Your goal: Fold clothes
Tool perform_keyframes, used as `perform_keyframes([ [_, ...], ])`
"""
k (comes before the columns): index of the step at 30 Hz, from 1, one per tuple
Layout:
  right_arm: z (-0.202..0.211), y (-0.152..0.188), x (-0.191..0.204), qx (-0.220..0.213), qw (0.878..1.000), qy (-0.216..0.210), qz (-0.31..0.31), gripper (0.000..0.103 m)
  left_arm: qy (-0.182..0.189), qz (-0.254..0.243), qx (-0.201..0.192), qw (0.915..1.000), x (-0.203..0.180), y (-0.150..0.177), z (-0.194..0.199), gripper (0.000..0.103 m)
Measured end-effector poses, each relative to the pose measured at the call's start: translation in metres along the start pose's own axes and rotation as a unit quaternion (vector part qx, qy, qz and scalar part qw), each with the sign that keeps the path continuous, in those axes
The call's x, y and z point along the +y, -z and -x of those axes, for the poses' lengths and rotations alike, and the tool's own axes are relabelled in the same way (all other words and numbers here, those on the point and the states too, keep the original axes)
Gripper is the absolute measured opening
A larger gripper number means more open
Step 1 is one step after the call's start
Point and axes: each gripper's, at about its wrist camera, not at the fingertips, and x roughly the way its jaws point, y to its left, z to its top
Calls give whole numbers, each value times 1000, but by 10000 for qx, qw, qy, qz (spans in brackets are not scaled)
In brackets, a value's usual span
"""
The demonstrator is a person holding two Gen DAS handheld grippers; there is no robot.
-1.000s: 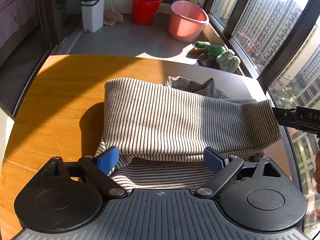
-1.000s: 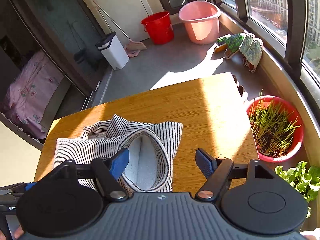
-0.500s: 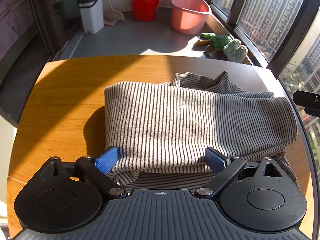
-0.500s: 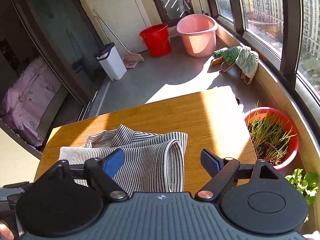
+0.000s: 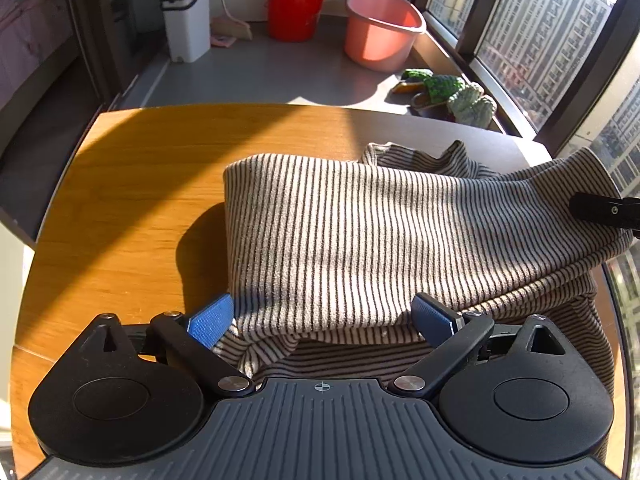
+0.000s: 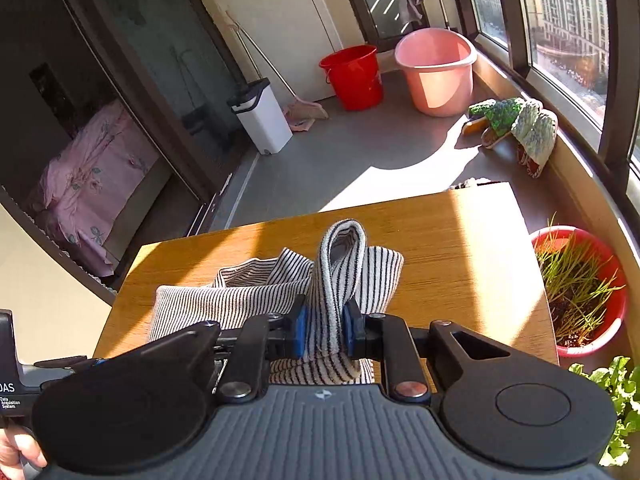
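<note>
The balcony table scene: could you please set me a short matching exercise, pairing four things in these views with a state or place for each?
Things:
1. left gripper
2. right gripper
3. striped shirt
4. red bucket

States or places:
A. on the floor beside the pink tub
B. shut on a bunched fold of cloth
C. open, fingers apart at the near edge of the cloth
D. lying partly folded on the wooden table

Pairs: 1-C, 2-B, 3-D, 4-A

Red bucket [image 5: 295,10] beside pink basin [image 5: 382,28]
</note>
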Motion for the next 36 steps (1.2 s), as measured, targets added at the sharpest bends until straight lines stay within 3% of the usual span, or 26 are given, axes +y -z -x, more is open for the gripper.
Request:
perform_keyframes([
  [3, -8, -3, -5, 73, 9999, 135, 10, 17, -217, 37, -1, 9998, 7, 0, 0, 99],
  [6, -39, 11, -23, 758, 9960, 374, -278, 21, -434, 73, -3, 9990, 14, 0, 0, 99],
  [7, -39, 15, -28, 767, 9955, 431, -352, 24, -507, 86, -3, 9987, 17, 0, 0, 99],
  [9, -39, 23, -37, 771, 9943, 540, -495, 45, -643, 104, -21, 9979, 21, 0, 0, 99],
  [11, -35, 28, -42, 747, 9935, 652, -560, 60, -532, 104, -160, 9984, 20, -2, 8, 100],
  [15, -16, 30, -36, 611, 9943, 872, -63, 64, -262, 101, -459, 9986, 14, -5, 25, 99],
  [17, -6, 29, -28, 423, 9955, 828, 201, 64, -126, 100, -607, 9980, 12, -7, 33, 99],
  [20, 9, 21, -9, 79, 9974, 415, 575, 67, 77, 99, -830, 9965, 8, -9, 46, 99],
  [22, 5, 22, 4, 78, 9978, 45, 662, 74, 574, -34, -619, 9964, -3, -11, 41, 99],
  [24, -6, 24, 15, 197, 9972, -293, 664, 78, 701, -196, -469, 9962, -16, -8, 31, 99],
  [27, -43, 37, 8, 799, 9959, -356, 232, 78, 459, -376, -70, 9982, -27, 2, 3, 100],
  [29, -48, 43, -2, 734, 9961, -484, -81, 80, 484, -488, 122, 9976, -24, 9, -8, 100],
  [34, -47, 48, -12, 666, 9946, -691, -399, 87, 504, -1101, 141, 9925, -27, 19, -12, 100],
  [36, -48, 48, -12, 691, 9939, -758, -408, 92, 383, -973, 33, 9945, -18, 19, 3, 100],
])
